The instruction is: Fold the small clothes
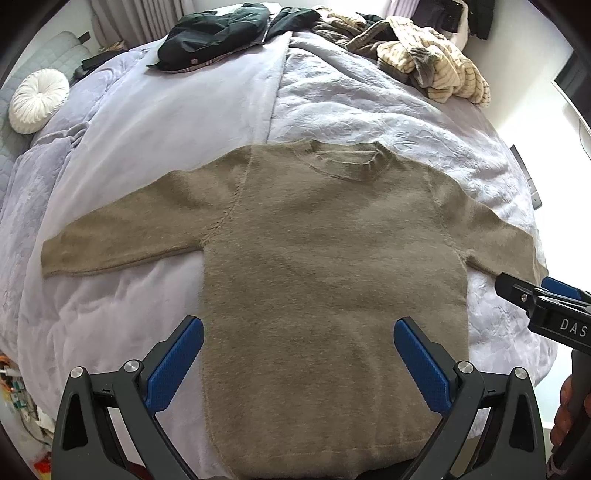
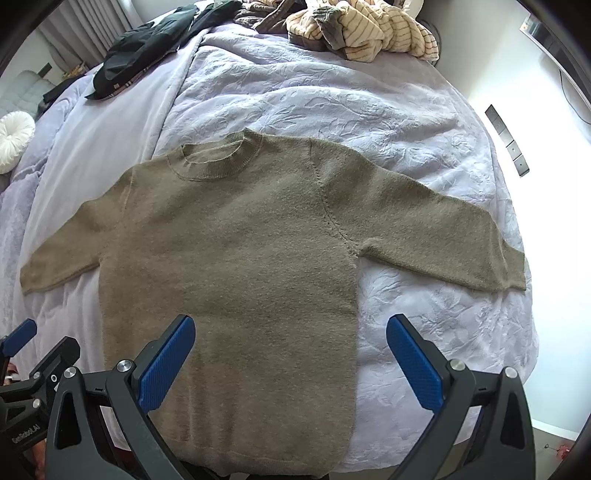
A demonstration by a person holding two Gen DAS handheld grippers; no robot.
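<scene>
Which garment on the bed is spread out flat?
The brown sweater; the black garment and striped one lie crumpled far behind it.

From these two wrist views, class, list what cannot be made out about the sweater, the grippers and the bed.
- Sweater hem: in both views it runs behind the gripper bodies at the bottom edge.
- Sweater's right cuff: left wrist view, hidden by the right gripper.
- Left gripper, right wrist view: cut off by the left edge.
- Dark clothes and striped pile: bunched and partly cropped; separate items unclear.
- Bed: near edge hidden by both grippers.
</scene>
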